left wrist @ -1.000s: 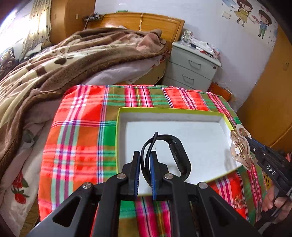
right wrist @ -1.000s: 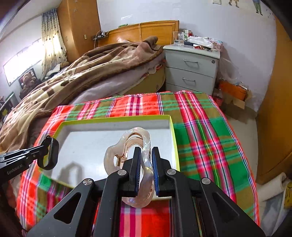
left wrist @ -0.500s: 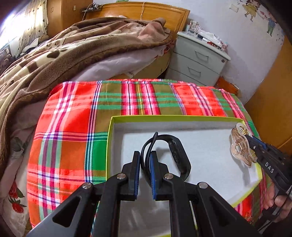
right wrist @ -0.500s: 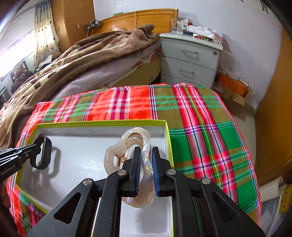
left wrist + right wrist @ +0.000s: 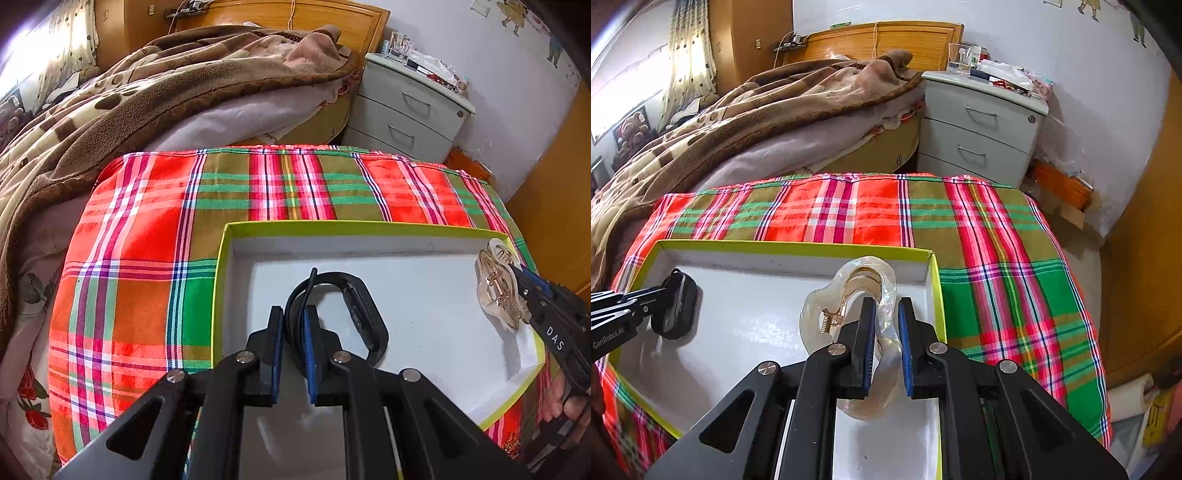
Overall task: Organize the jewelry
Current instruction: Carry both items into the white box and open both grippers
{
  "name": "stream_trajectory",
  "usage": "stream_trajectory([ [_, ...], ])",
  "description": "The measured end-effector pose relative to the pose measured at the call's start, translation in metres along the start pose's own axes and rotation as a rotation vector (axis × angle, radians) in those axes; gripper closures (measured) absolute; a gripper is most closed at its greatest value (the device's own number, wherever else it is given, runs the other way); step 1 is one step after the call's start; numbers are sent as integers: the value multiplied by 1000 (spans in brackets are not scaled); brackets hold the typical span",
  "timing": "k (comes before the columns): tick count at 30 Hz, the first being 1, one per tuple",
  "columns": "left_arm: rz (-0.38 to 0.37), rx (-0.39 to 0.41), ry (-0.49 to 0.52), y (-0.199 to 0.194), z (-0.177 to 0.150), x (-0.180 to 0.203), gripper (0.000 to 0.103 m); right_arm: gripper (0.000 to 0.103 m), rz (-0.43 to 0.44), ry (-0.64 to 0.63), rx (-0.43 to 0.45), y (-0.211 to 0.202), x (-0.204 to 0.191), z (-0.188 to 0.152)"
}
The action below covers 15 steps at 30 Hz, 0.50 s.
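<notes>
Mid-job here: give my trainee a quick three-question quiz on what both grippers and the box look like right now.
1. True or false: the left gripper is shut on the black wristband.
2. What does the right gripper hold? A) a necklace B) the pearly hair claw C) nothing
3. Fill in: both held items are over the white inside of the ____-rimmed box on the plaid cloth.

Key
1. True: its blue pads clamp the band's strap.
2. B: the pads pinch one side of the claw.
3. Green (yellow-green); in both wrist views each item is over the box floor. Whether either touches it cannot be told.
</notes>
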<state>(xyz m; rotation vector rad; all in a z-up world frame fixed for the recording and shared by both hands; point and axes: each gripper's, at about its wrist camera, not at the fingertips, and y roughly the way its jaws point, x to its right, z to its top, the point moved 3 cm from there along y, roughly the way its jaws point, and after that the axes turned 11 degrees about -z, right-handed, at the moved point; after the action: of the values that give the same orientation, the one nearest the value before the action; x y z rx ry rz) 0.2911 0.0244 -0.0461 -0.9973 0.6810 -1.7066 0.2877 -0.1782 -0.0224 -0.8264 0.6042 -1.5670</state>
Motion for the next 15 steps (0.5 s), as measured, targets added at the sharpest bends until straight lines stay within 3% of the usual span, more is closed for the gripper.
stream_trajectory([
  [7,-2,-3,-11,0,0,-1,90,90,0,-2,7,-2,1,2],
  [11,-2,-5,-13,-1,0,-1,81,90,3,-3,11,-2,1,3],
  [15,-7,-7,-13,-2,0,0,79,89,5,8,15,-4,4,3],
])
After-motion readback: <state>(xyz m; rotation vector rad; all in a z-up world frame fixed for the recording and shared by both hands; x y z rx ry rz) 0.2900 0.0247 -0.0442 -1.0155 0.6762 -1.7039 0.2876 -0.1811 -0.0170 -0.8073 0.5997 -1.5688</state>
